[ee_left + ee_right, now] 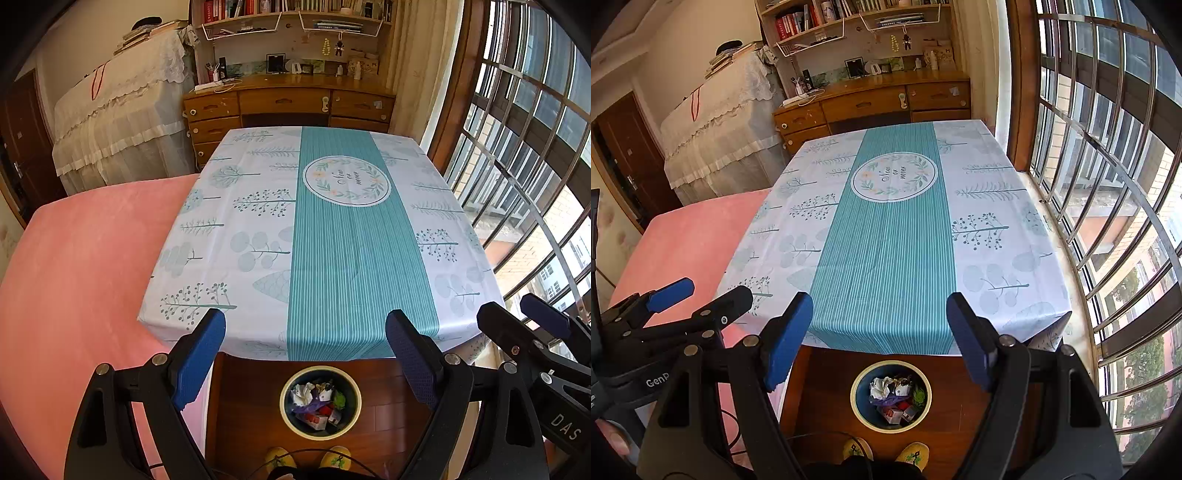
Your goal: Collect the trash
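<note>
A round bin (284,410) (855,402) with a cream rim stands on the wooden floor below the table's near edge. It holds several pieces of trash (317,404) (895,398): crumpled white paper, purple, red and green wrappers. The table (258,221) (990,236) has a white and teal cloth with nothing on it. My left gripper (306,354) hangs open above the bin, its blue pads wide apart and empty. My right gripper (881,338) is also open and empty above the bin. Each gripper shows at the edge of the other's view.
A pink bed (85,258) lies left of the table. A barred window (1108,166) runs along the right. A wooden desk (288,103) with shelves stands beyond the table. A person's yellow slippers (884,452) show at the bottom.
</note>
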### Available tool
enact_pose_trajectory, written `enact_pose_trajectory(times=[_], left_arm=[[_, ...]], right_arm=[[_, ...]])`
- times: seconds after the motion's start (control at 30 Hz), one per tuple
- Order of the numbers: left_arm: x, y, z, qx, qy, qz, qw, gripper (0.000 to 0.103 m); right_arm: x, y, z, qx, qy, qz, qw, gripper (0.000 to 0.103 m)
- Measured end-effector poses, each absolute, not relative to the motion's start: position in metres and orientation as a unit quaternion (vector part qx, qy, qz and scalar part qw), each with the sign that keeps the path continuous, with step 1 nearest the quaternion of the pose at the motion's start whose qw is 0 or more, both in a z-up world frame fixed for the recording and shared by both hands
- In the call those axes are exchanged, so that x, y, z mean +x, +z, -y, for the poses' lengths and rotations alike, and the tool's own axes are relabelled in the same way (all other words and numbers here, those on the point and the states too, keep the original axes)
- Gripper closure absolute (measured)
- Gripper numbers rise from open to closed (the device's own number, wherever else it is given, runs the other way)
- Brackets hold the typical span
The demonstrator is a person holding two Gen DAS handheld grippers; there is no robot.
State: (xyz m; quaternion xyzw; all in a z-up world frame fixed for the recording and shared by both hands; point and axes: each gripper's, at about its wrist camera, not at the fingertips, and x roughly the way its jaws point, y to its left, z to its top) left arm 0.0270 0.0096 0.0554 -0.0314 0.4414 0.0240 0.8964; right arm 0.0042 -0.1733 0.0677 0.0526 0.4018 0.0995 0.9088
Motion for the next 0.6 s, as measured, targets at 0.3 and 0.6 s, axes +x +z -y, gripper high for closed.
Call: enact_pose_trajectory(times=[0.3,0.6], left_arm=[[0.0280,0.0569,-0.0083,-0.021,0.023,-0.437,0.899,0.013],[0.0271,0.0560,-0.0057,-0.021,0.025,-0.435,0.900,0.013]], right_arm=[[0.0045,0.0678,0.1731,0.053,0.100,-0.402,0.909,0.031],[0.0049,0.0667,0.1734,0.053,0.099,-0.403,0.908,0.031]])
